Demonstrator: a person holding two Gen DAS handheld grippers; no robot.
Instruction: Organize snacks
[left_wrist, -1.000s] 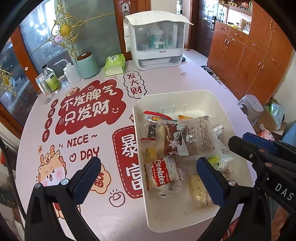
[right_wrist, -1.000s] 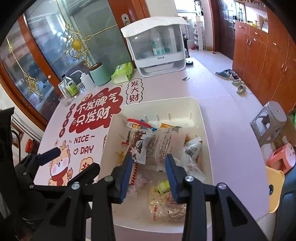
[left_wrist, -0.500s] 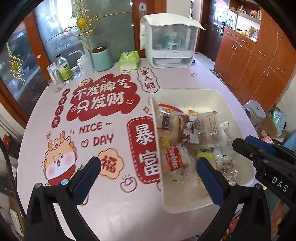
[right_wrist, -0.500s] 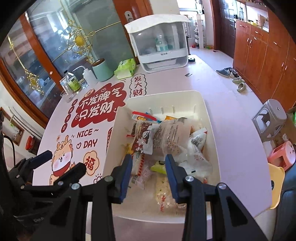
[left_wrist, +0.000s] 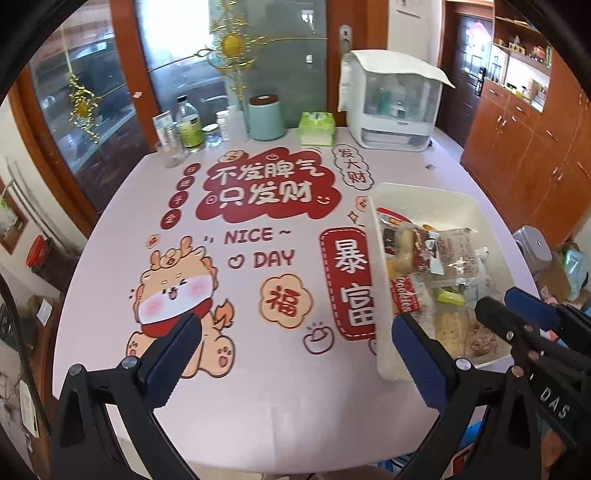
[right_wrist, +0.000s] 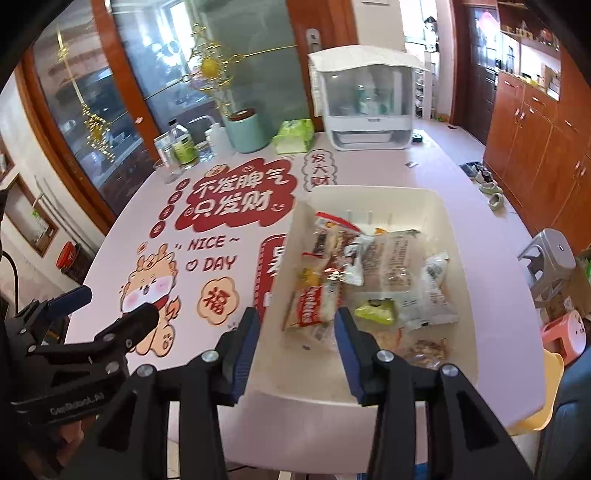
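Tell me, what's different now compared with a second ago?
Both tongs have pulled back from the white bin, the left tongs now over the printed tablecloth. The right tongs are opening, nothing between them. The snacks, like the Cookies pack, stayed put in the bin.

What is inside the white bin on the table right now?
The white bin holds loose wrapped snacks: a red Cookies pack, a large clear-wrapped cake, a small green packet and a white pouch. They overlap, so whatever lies beneath the pile is hidden.
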